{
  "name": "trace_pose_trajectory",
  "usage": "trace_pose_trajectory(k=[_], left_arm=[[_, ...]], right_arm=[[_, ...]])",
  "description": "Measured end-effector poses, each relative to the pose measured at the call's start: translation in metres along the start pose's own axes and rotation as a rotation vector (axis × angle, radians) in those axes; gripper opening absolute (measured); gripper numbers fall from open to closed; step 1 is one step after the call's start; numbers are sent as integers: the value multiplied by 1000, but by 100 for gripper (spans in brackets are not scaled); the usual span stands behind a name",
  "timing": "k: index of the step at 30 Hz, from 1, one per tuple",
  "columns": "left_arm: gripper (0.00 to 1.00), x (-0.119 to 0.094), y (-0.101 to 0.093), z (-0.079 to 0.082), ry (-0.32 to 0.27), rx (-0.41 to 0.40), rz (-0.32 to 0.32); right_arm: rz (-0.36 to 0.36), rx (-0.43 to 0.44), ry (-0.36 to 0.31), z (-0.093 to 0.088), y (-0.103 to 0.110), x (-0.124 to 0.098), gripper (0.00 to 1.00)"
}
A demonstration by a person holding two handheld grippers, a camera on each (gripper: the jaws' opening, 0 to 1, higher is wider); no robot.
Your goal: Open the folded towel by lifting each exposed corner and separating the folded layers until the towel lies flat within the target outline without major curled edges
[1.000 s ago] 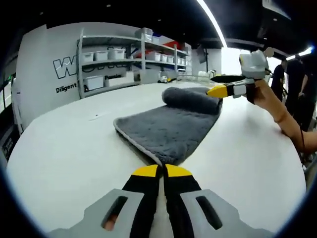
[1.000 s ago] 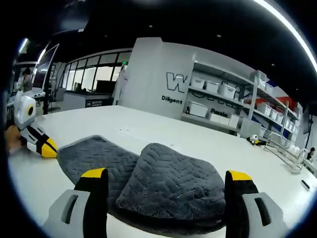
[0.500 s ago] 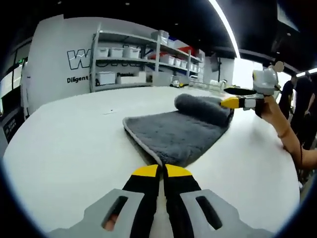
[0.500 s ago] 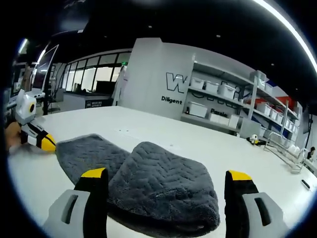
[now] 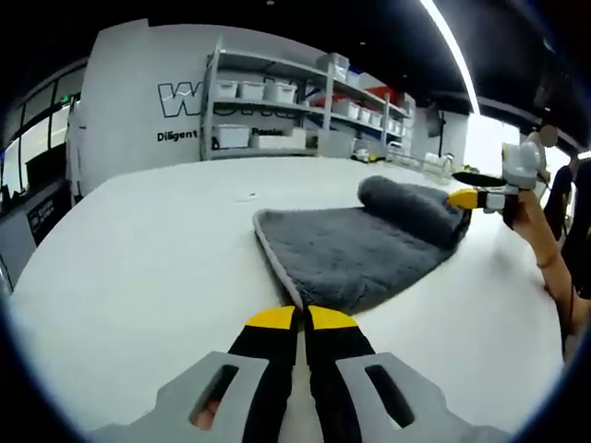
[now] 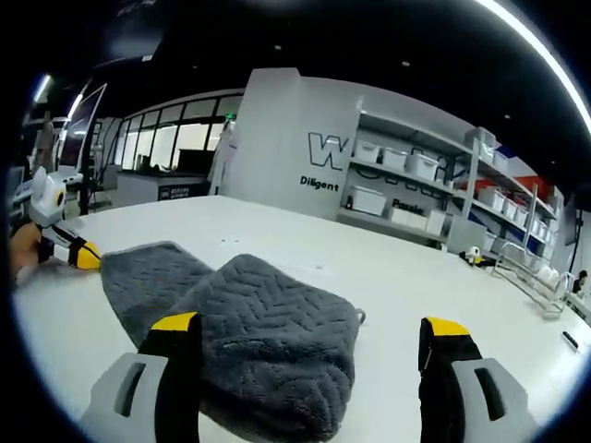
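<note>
Towel (image 5: 360, 249) grey, on white table (image 5: 138, 277), partly unfolded: flat layer toward left gripper, far end folded back in thick roll. Bare table wide on all sides; shelves (image 5: 277, 101) well beyond far edge. Left gripper (image 5: 302, 318) clenched on near towel corner, jaws together. Right gripper (image 6: 309, 328) released, jaws wide apart, folded towel end (image 6: 268, 341) between and above them; contact cannot tell.

The grey plush towel (image 5: 355, 254) lies on the white table, its far end folded over in a thick roll.
</note>
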State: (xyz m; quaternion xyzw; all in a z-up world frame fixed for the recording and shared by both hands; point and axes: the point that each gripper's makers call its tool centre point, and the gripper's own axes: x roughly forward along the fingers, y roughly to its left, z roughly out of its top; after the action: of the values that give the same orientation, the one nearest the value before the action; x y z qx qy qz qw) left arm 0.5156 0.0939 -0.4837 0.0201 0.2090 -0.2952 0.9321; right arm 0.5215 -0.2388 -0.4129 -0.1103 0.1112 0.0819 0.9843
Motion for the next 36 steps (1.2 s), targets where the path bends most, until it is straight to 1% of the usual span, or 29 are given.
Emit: trace_pose_trajectory(k=[5, 7, 10, 20, 25, 33, 36], left_arm=[[3, -5, 17, -5, 27, 0, 69], [3, -8, 19, -5, 26, -3, 77], [3, -11, 28, -7, 35, -11, 107], [3, -26, 42, -14, 41, -39, 163], [3, -33, 50, -19, 37, -82, 190], [3, -44, 68, -20, 60, -65, 265], [3, -47, 72, -21, 60, -75, 278]], right_arm=[[3, -2, 3, 0, 1, 0, 99], [3, -1, 2, 0, 1, -1, 99], [3, 6, -6, 2, 0, -1, 99], [19, 8, -15, 5, 2, -1, 99], [15, 11, -17, 6, 1, -1, 99], [21, 11, -22, 7, 3, -3, 99], [22, 9, -23, 8, 3, -3, 99]])
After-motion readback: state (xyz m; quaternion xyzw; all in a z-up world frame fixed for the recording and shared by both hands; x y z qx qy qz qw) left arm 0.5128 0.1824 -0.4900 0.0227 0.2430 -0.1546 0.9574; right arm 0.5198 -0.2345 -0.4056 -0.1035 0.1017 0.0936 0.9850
